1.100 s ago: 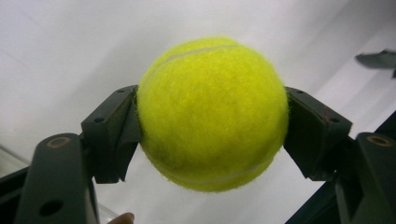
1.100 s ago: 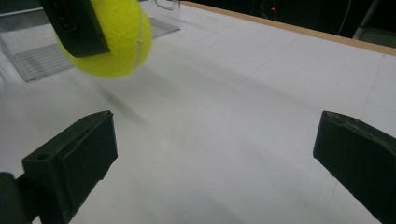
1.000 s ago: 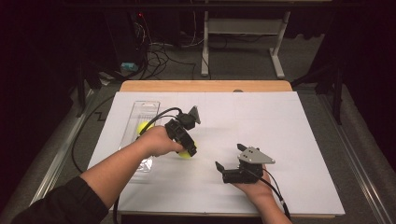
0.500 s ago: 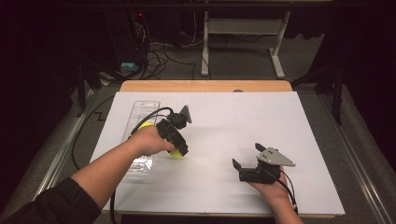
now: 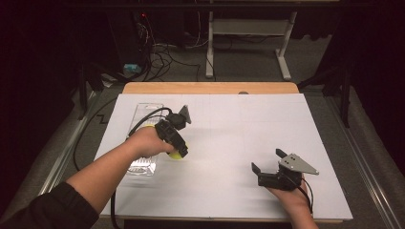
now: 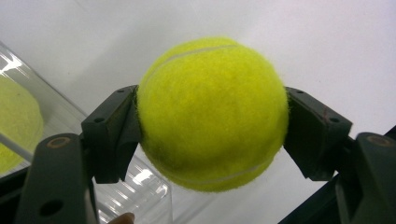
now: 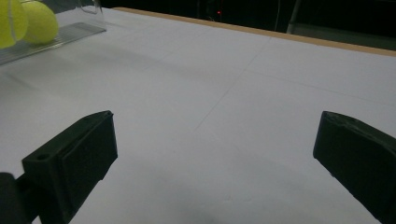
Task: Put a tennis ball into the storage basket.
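While the left tool [image 6: 212, 140] stays out of it no longer, clenched on the tennis ball [image 6: 212, 114] just right of the clear tray [image 5: 143, 138], nearer by far, the right tool [image 5: 267, 167] gapes unladen, well apart across the tabletop [image 5: 239, 124].

The white bench [image 5: 239, 133] lies bare across its middle and far right, giving open passage. The clear tray [image 5: 143, 164] occupies the left edge, with the left tongs [image 5: 180, 151] and the tennis ball [image 5: 177, 153] just beside it. The right tongs [image 5: 265, 160] stand near the front right.
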Demonstrator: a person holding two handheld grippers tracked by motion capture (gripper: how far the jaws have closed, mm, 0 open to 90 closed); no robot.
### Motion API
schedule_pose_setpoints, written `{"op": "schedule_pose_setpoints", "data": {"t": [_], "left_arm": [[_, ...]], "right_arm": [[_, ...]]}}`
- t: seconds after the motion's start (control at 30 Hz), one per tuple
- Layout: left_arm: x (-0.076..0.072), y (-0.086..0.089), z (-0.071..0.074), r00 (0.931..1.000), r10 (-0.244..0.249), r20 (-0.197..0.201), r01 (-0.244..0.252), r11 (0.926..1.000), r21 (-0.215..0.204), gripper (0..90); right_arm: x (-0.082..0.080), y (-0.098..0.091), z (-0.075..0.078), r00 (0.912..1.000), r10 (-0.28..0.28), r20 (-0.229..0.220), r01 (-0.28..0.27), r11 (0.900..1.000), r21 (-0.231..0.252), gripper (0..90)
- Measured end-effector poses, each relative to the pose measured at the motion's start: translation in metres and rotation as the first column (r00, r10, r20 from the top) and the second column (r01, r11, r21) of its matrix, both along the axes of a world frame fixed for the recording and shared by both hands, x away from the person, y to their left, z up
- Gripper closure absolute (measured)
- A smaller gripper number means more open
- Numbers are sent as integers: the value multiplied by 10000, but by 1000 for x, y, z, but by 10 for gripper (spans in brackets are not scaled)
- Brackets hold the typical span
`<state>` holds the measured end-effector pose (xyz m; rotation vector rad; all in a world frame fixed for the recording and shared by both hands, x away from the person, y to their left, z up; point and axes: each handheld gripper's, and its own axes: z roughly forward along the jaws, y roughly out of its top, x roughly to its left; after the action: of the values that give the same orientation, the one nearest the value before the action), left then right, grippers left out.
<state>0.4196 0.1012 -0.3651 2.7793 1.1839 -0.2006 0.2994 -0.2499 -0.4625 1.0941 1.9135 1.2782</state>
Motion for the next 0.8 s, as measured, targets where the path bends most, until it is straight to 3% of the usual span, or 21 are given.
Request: {"op": "schedule_pose_setpoints", "data": {"t": [0.4, 0.8], "left_arm": [[0, 7, 15, 10000, 68, 63, -68, 10000, 27, 268], [2, 25, 31, 9996, 277, 96, -278, 9996, 99, 269]], "right_arm": [[1, -1, -1, 10000, 15, -41, -15, 10000, 61, 0], [1, 0, -1, 10000, 29, -73, -29, 10000, 45, 0]]}}
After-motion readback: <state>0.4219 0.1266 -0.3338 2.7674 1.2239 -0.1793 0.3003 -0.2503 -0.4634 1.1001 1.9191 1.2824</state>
